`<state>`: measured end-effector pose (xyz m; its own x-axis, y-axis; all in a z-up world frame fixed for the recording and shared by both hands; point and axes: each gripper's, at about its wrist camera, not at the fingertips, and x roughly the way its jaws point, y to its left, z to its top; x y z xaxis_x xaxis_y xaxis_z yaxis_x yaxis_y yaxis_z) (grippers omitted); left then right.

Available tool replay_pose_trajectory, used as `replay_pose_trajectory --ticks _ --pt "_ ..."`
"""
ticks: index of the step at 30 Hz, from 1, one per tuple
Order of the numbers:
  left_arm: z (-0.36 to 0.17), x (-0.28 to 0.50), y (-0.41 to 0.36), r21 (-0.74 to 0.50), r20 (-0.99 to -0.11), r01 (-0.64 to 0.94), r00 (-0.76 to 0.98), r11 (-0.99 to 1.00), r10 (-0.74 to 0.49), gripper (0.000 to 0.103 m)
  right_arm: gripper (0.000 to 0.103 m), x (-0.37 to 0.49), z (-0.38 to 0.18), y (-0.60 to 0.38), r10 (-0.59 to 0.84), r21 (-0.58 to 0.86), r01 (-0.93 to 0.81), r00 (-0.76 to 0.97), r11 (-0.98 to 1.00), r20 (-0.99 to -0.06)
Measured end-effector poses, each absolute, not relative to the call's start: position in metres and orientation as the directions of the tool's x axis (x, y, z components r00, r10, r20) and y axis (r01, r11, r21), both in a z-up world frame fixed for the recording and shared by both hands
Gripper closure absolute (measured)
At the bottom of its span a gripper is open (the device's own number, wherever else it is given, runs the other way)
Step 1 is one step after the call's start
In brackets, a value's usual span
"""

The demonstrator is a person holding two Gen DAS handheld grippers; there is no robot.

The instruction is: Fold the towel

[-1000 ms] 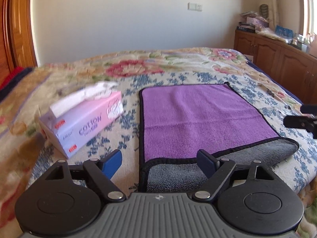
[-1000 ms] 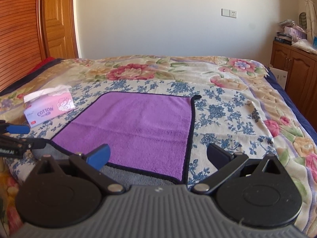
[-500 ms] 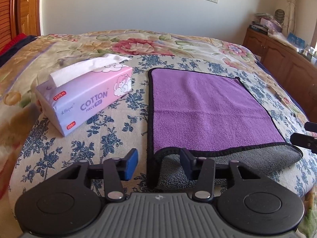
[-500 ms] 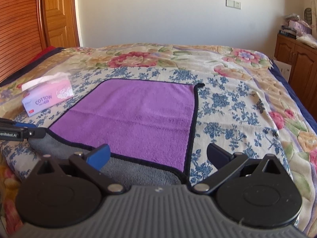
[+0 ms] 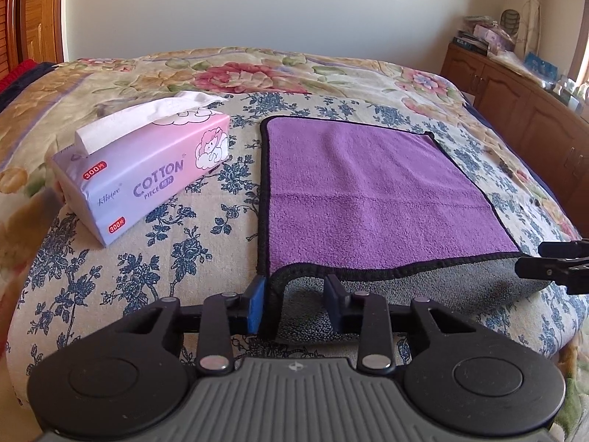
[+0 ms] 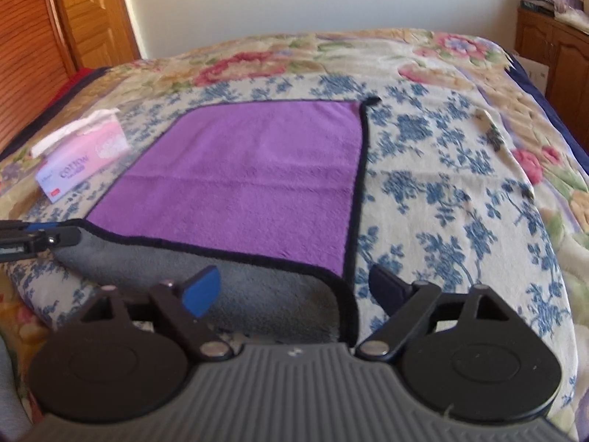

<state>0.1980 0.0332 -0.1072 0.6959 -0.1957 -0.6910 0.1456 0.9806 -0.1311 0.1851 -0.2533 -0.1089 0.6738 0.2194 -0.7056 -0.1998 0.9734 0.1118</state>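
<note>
A purple towel point(image 5: 371, 199) with black trim lies flat on the floral bed, its near edge draped over the bed's front and showing its grey underside point(image 5: 423, 287). My left gripper point(image 5: 296, 302) is partly closed, its fingers straddling the towel's near left corner. My right gripper point(image 6: 294, 287) is open wide around the towel's point(image 6: 250, 169) near right corner. Each gripper's tip shows in the other's view: the right one point(image 5: 552, 267) at the right edge of the left wrist view, the left one point(image 6: 36, 239) at the left edge of the right wrist view.
A pink tissue pack point(image 5: 147, 169) lies left of the towel; it also shows in the right wrist view point(image 6: 81, 158). Wooden cabinets point(image 5: 515, 110) stand right of the bed. A wooden door point(image 6: 92, 14) is at the back left.
Both grippers have moved forward onto the towel's near corners. The left gripper's fingers have narrowed from wide open to a small gap. The right gripper stays open.
</note>
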Motion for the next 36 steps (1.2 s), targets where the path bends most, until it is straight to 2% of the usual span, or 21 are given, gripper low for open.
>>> replay_pose_trajectory --ticks 5,15,23,25,27,31,36 --pt "-0.107 0.198 0.032 -0.128 -0.693 0.147 0.694 0.981 -0.194 0.066 0.021 0.186 -0.108 -0.258 0.243 0.151 -0.195 0.656 0.969 -0.715" --pt "-0.108 0.198 0.032 -0.134 -0.691 0.151 0.694 0.979 -0.201 0.066 0.037 0.190 -0.110 -0.260 0.256 0.176 -0.191 0.603 0.966 -0.756" --pt "-0.109 0.199 0.032 -0.125 -0.693 0.155 0.693 0.980 -0.198 0.066 0.058 0.190 -0.107 -0.261 0.262 0.172 -0.205 0.602 0.964 -0.754" --pt "-0.109 0.199 0.032 -0.120 -0.693 0.158 0.694 0.980 -0.197 0.066 0.069 0.190 -0.107 -0.261 0.254 0.159 -0.207 0.603 0.965 -0.756" --pt "-0.109 0.199 0.032 -0.121 -0.693 0.159 0.694 0.980 -0.198 0.067 0.074 0.190 -0.106 -0.263 0.249 0.152 -0.207 0.605 0.966 -0.756" --pt "-0.109 0.198 0.032 -0.120 -0.692 0.161 0.694 0.980 -0.199 0.074 0.076 0.193 -0.108 -0.266 0.238 0.141 -0.205 0.600 0.969 -0.764" --pt "-0.109 0.198 0.032 -0.118 -0.693 0.161 0.694 0.980 -0.197 0.076 0.076 0.195 -0.109 -0.267 0.246 0.145 -0.212 0.596 0.966 -0.764"
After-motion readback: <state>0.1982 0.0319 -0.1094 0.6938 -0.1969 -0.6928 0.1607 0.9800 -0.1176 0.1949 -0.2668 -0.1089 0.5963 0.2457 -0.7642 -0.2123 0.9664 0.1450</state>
